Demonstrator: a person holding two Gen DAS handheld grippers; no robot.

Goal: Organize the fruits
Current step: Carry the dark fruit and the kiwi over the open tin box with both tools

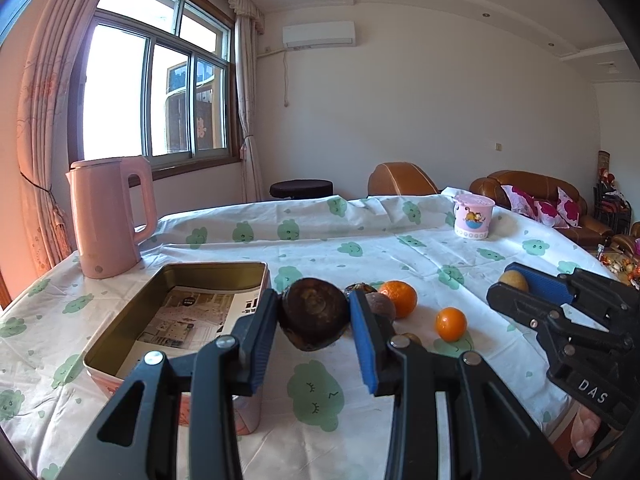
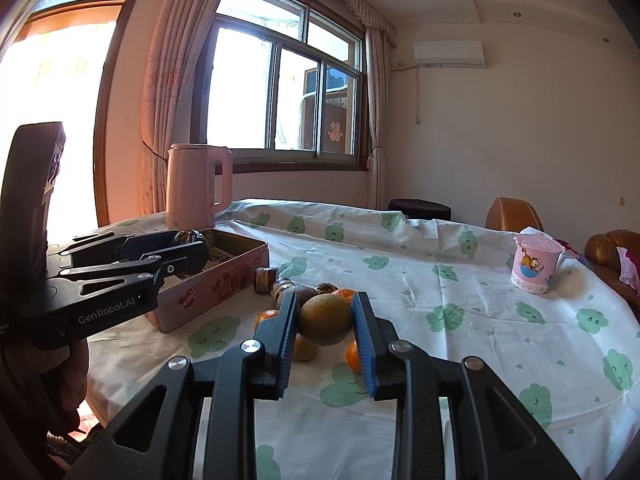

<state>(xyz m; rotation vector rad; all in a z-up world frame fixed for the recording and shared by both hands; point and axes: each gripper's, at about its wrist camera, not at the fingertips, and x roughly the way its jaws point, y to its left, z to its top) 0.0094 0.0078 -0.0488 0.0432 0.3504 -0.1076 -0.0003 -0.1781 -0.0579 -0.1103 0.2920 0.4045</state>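
while hidden rightward, tin's paper lining (image 1: 192,316) shows

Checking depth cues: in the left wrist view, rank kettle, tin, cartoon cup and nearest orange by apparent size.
1. Tin
2. Kettle, close to the tin; nearness may inflate both
3. Cartoon cup
4. Orange

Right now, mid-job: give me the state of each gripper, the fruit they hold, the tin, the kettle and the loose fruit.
left gripper: shut on the dark brown fruit
dark brown fruit: held off the cloth, beside the tin
right gripper: shut on the yellow-green fruit
yellow-green fruit: held above the loose fruit
tin: open, no fruit inside, paper on its bottom
pink kettle: upright, lid closed
oranges: loose on the tablecloth
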